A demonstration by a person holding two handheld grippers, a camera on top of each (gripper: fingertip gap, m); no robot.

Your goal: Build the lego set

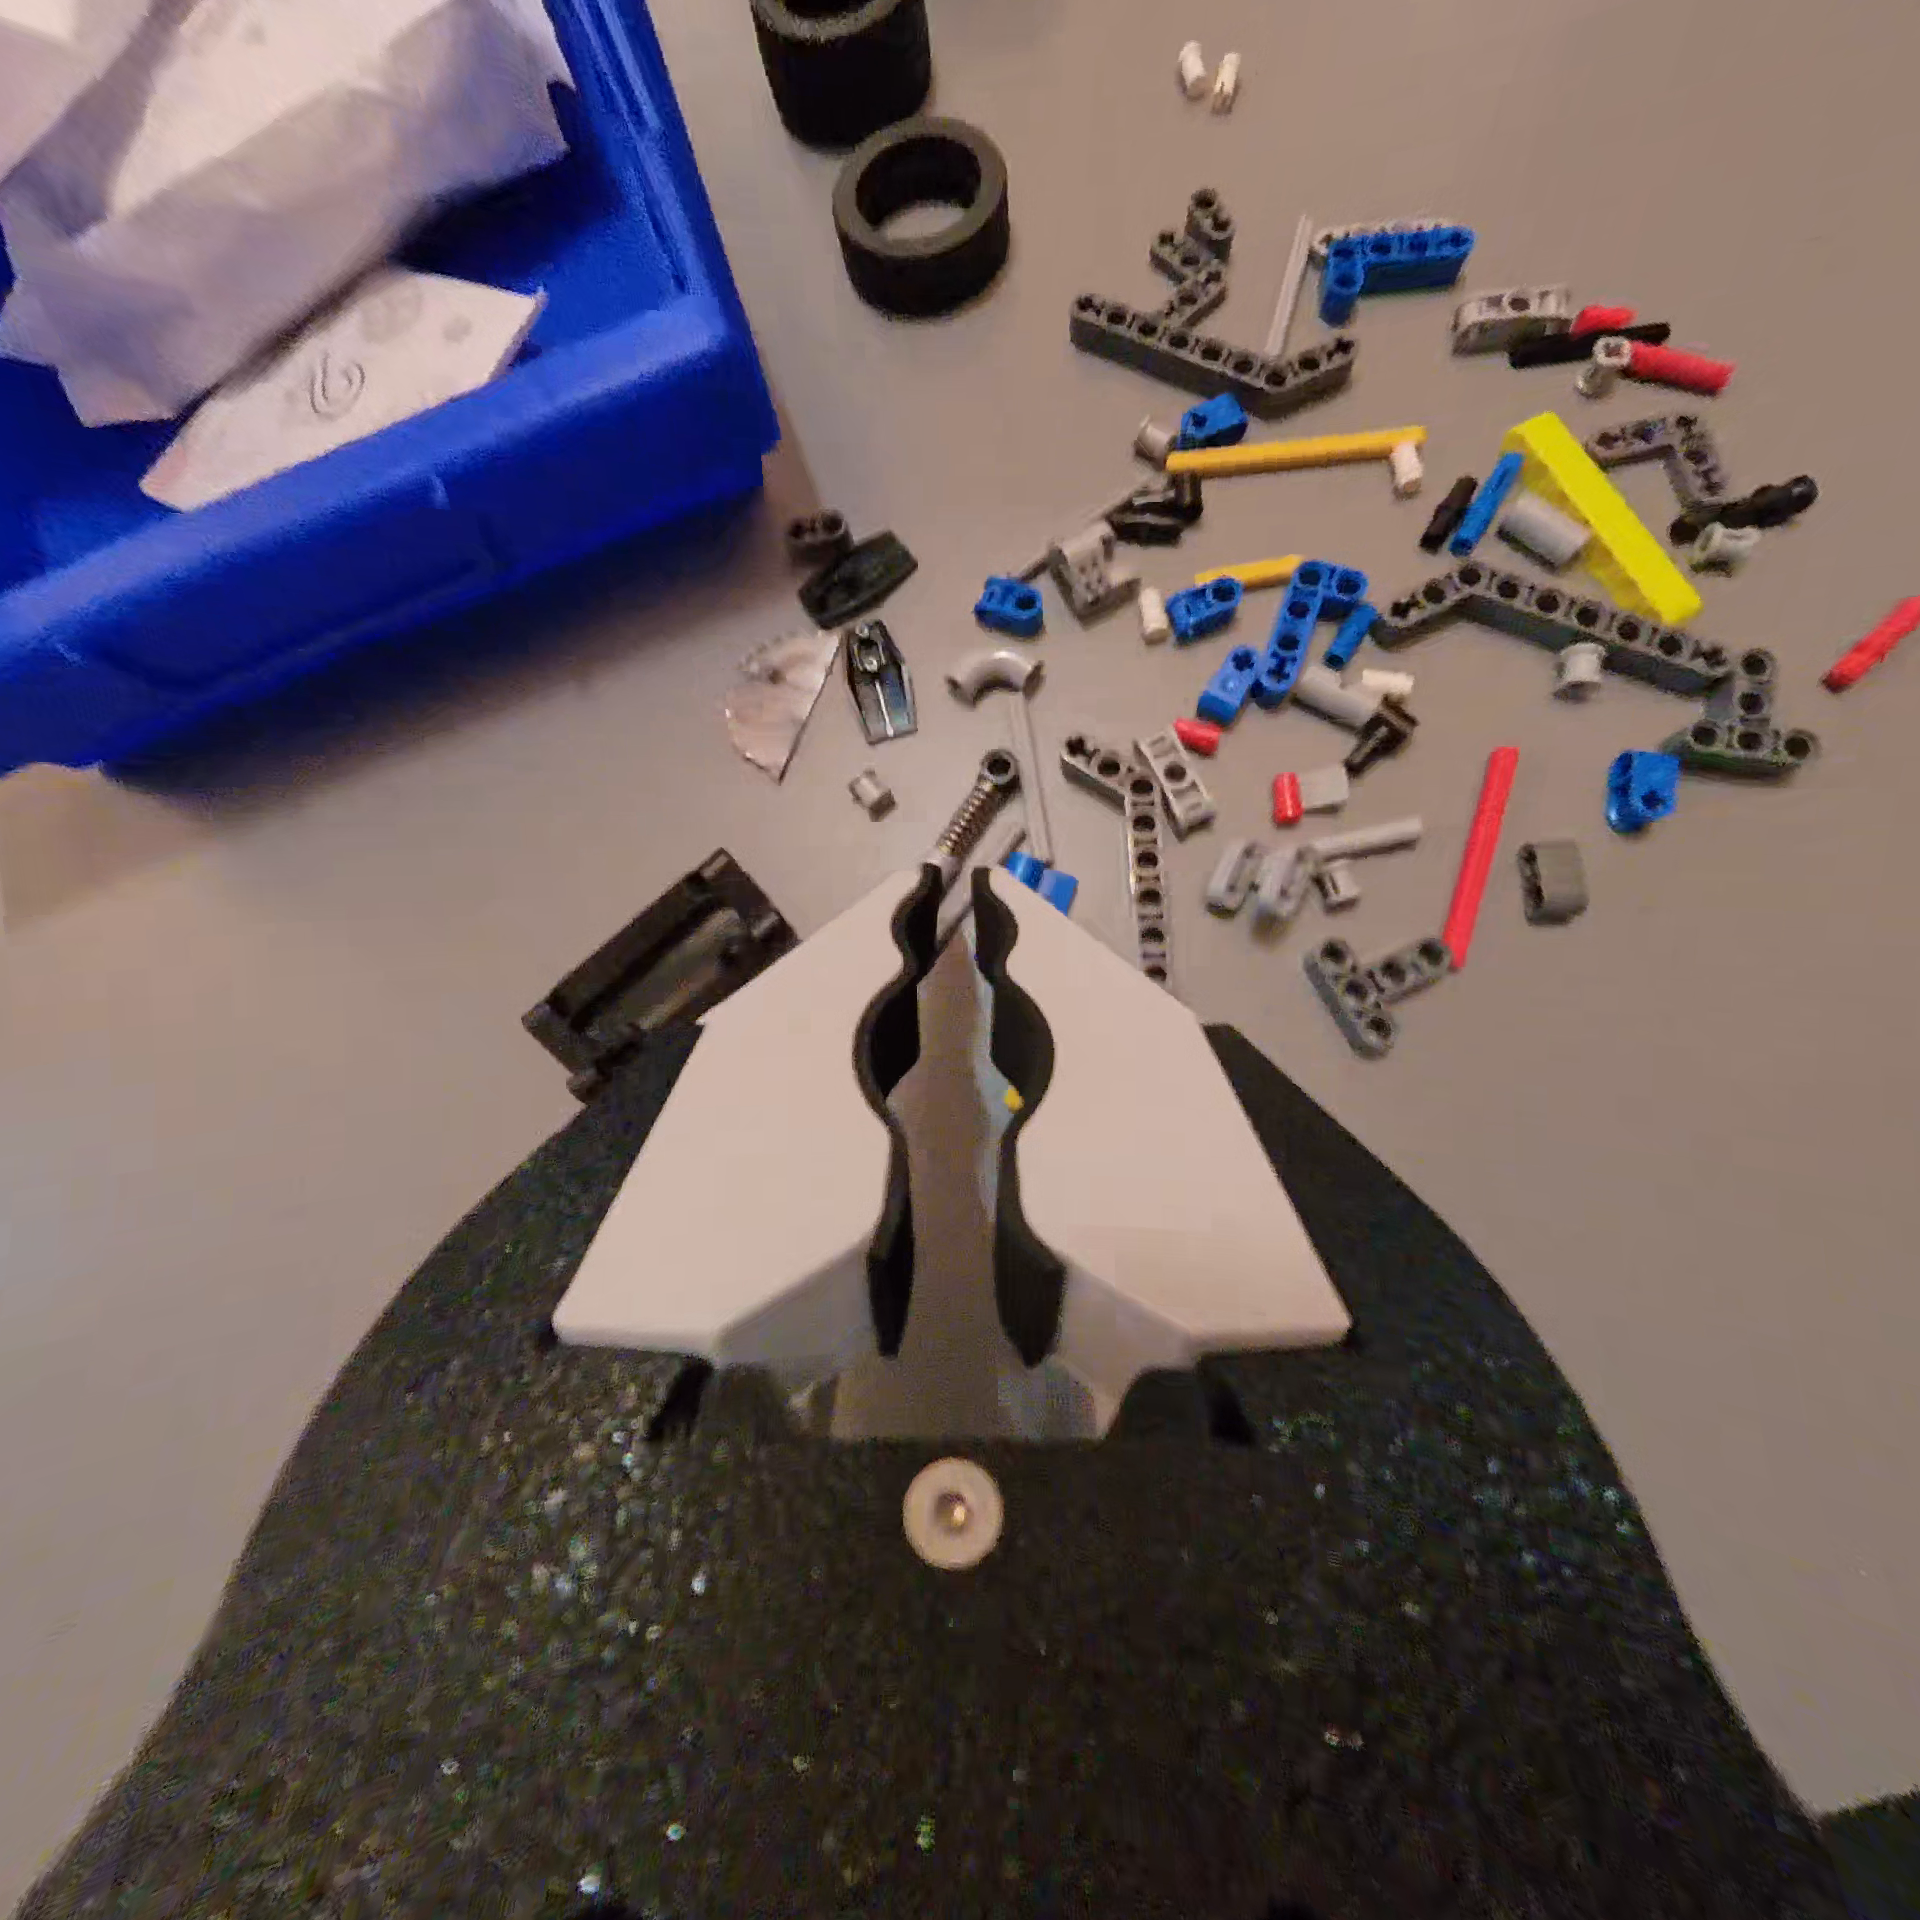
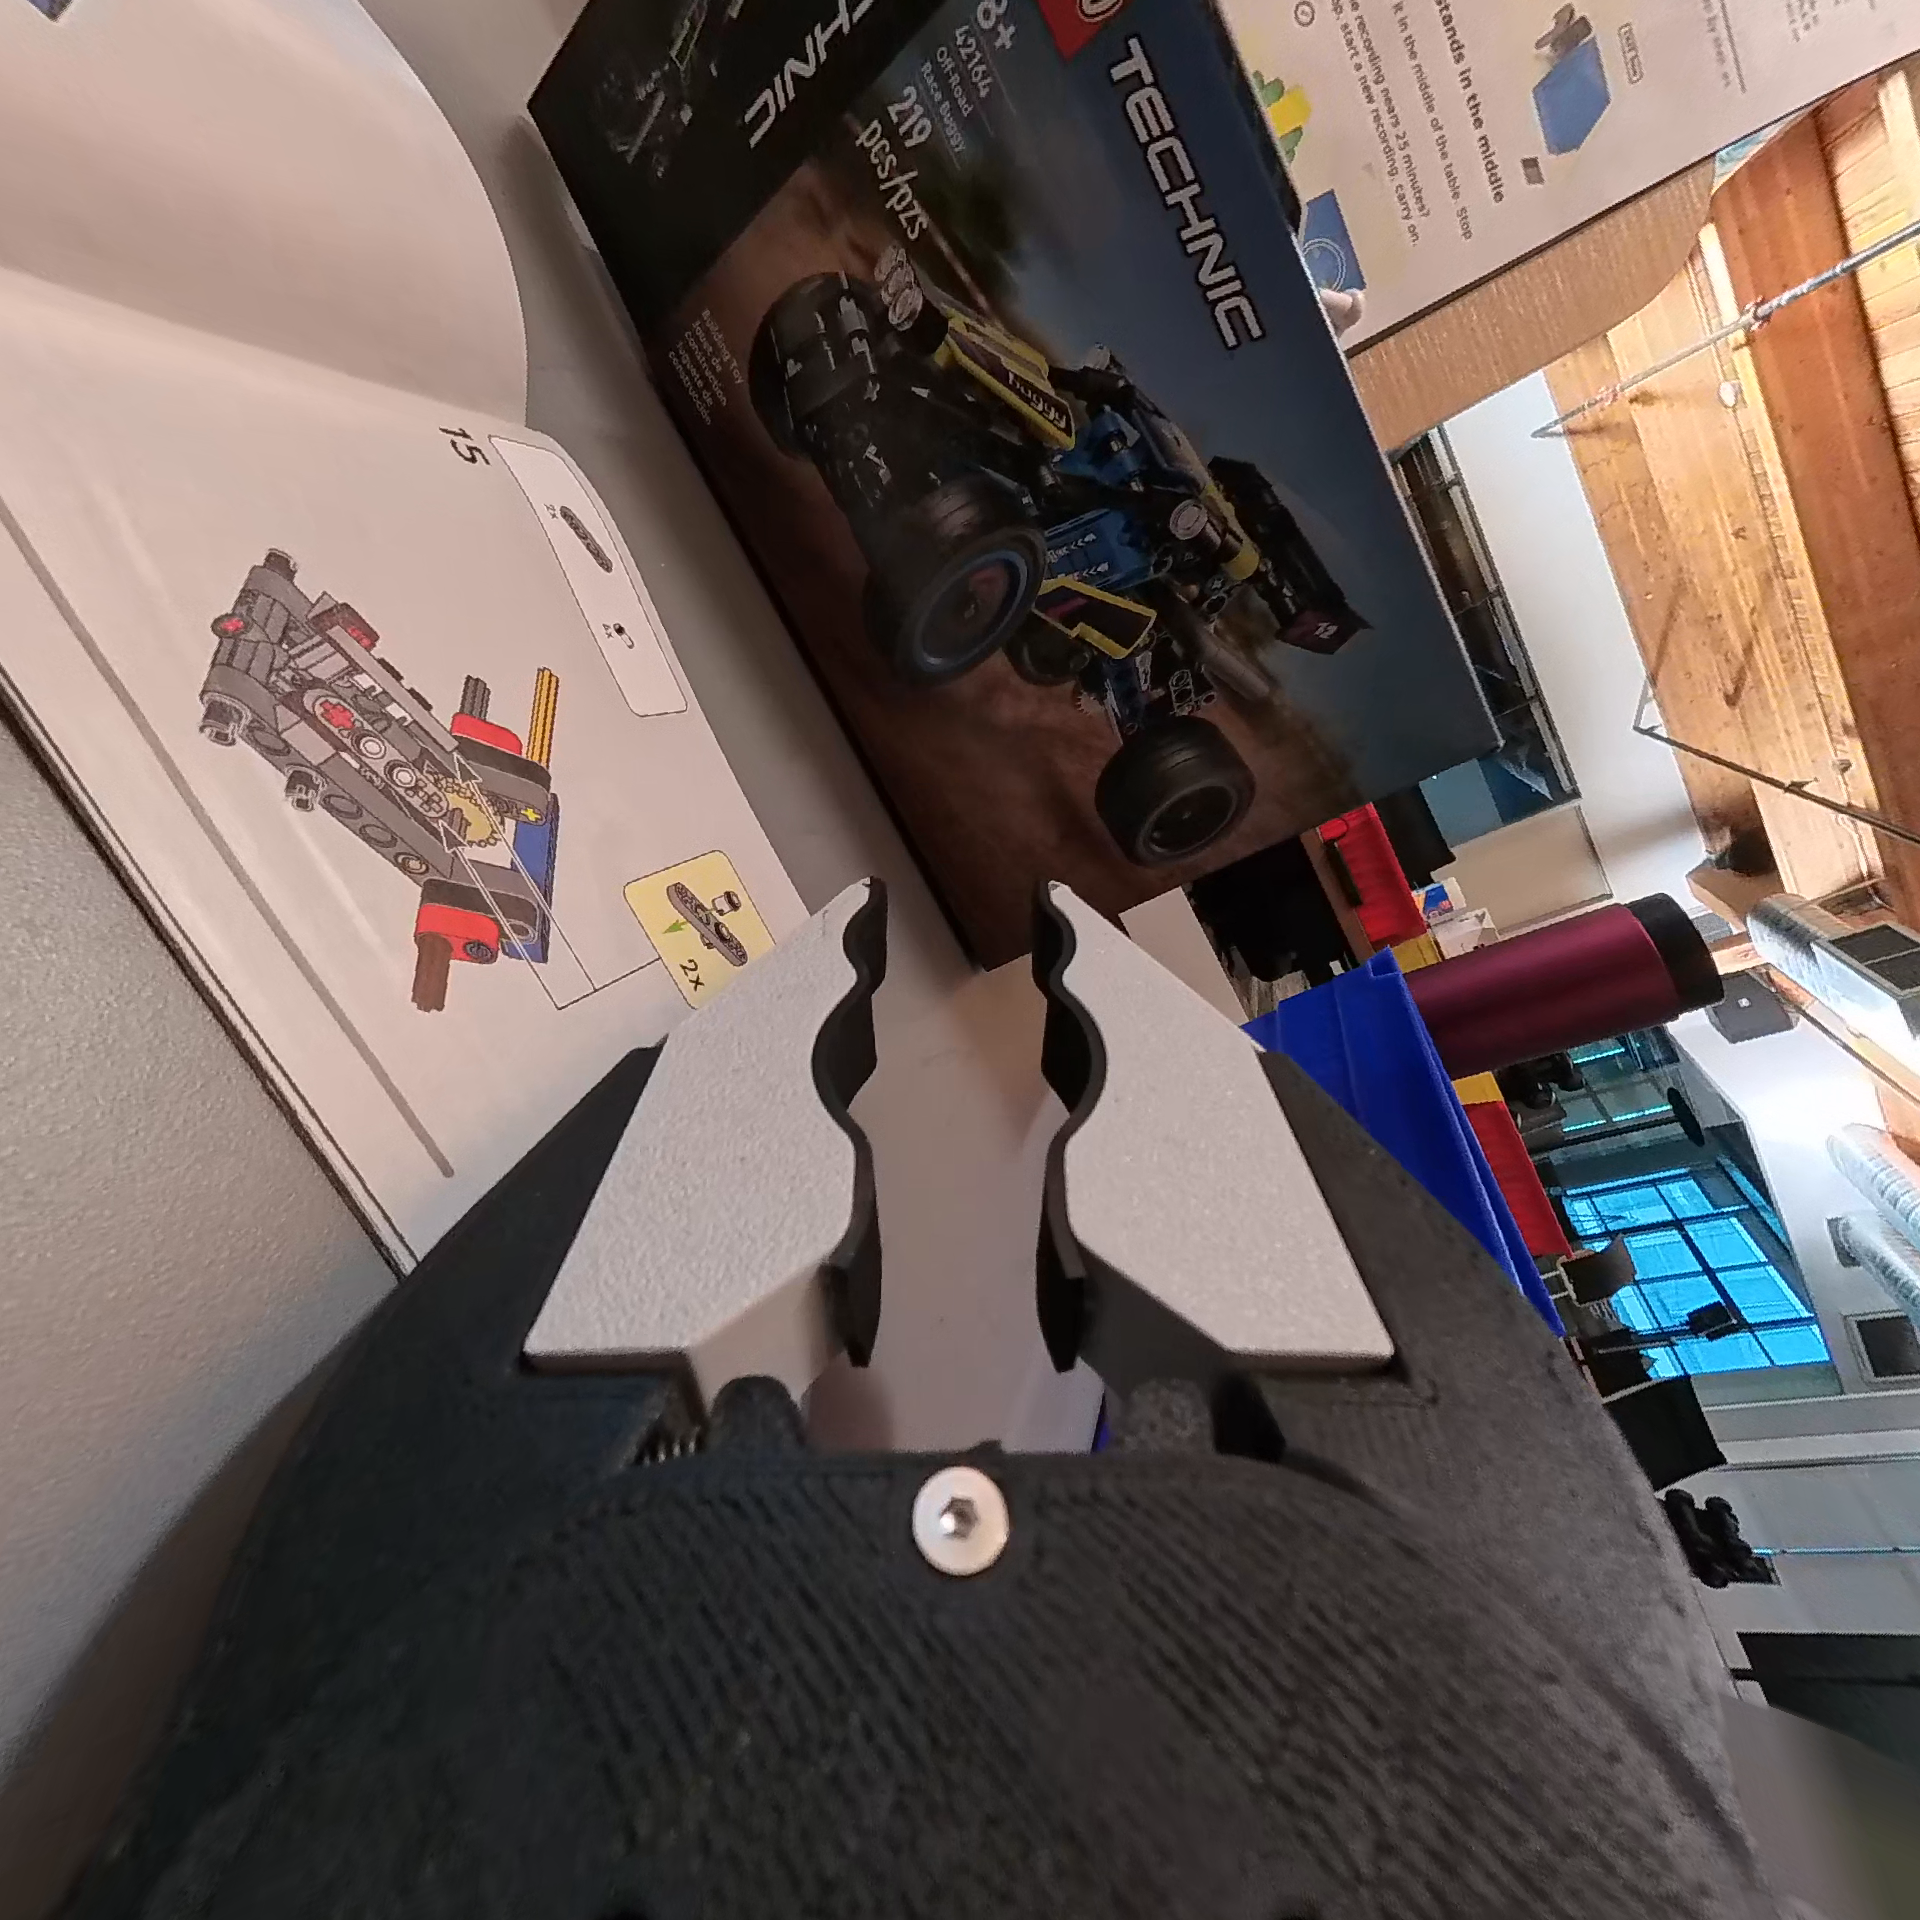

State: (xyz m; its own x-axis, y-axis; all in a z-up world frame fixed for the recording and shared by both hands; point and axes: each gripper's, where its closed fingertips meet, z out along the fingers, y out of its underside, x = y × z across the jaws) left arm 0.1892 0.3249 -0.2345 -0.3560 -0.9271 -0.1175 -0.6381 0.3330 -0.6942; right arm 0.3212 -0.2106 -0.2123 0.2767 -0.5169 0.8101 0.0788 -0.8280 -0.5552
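My left fingers, nearly closed on nothing, hover over the surface; loose Lego pieces are spread ahead and to their right for picking. My right fingers, parted and empty, point at the instruction booklet, probably to check the step.

left claw nearly closed, right claw parted
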